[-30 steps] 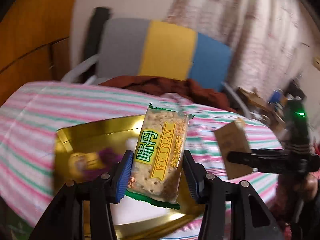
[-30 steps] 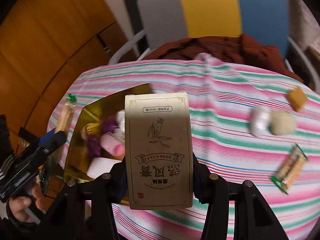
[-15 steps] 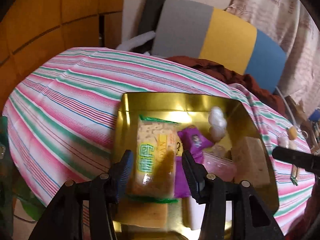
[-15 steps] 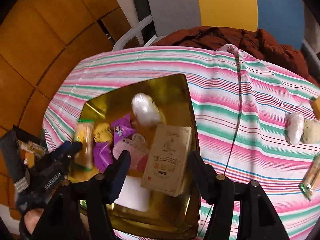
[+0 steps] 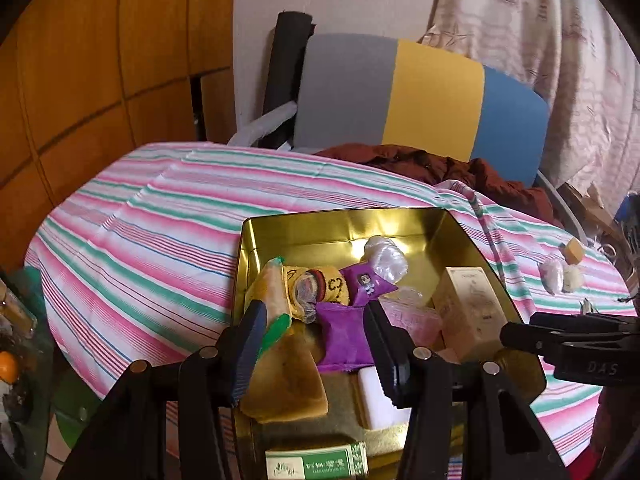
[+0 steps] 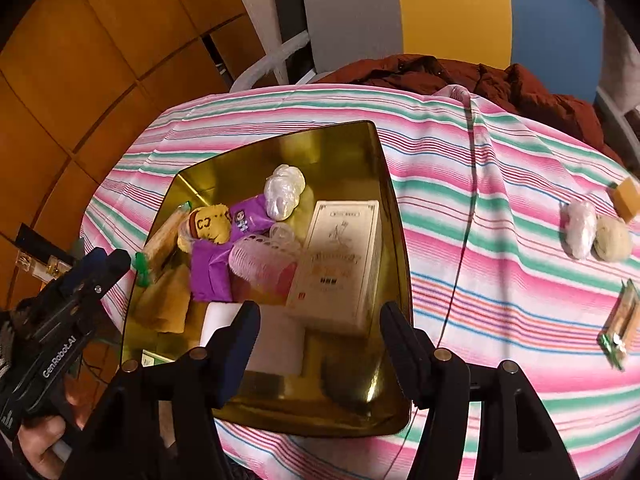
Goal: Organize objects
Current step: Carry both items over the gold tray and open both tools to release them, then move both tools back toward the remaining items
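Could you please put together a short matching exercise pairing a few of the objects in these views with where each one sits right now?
Things:
1. beige carton
2. cracker packet
3. purple wrapper
4. small tan cube

Places:
A. on the striped cloth, near edge, right of the gold tin
B. in the tin, against its right wall
C. on the cloth, far right, beyond the two wrapped balls
D. in the tin, left of the pink roller

Pairs: 1-B, 2-A, 3-D, 4-C

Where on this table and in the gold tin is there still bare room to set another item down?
Inside the gold tin, only the far left corner behind the white wrapped ball and the near right corner in front of the cream box are bare. Its middle is crowded. The striped cloth between the tin and the loose snacks is free.
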The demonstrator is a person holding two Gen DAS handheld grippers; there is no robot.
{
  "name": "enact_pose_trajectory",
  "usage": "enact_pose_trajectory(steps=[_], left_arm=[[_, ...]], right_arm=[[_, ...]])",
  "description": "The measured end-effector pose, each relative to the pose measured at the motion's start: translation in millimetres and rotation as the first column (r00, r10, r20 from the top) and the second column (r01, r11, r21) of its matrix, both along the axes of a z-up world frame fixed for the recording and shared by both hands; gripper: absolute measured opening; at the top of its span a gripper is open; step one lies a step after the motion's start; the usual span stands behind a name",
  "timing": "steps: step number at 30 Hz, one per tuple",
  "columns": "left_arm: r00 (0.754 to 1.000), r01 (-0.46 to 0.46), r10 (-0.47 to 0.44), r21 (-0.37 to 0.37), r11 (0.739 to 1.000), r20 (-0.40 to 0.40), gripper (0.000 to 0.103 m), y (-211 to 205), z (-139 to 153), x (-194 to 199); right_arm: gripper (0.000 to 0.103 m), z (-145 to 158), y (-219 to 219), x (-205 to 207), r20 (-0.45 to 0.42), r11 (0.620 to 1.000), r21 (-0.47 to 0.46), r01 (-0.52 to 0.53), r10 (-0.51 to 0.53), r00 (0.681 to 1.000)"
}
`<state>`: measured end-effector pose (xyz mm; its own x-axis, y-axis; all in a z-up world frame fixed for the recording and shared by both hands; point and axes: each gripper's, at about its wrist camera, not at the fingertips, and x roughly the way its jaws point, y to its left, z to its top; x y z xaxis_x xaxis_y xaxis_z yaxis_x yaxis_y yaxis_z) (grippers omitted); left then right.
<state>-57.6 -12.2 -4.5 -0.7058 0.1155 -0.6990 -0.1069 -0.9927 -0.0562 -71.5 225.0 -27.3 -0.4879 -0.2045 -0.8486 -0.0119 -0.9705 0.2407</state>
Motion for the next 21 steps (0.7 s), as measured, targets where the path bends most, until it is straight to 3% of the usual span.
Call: enact_pose_trajectory(steps=[21], left_arm=[[0.995,0.070,-0.075,-0.077,0.995,-0.062,0.051,24.4,11.5,30.0]], right_arm=[[0.065,3.1,-1.4,32.0,-0.078,0.998,0.028,0.048,-0.045,0.996]])
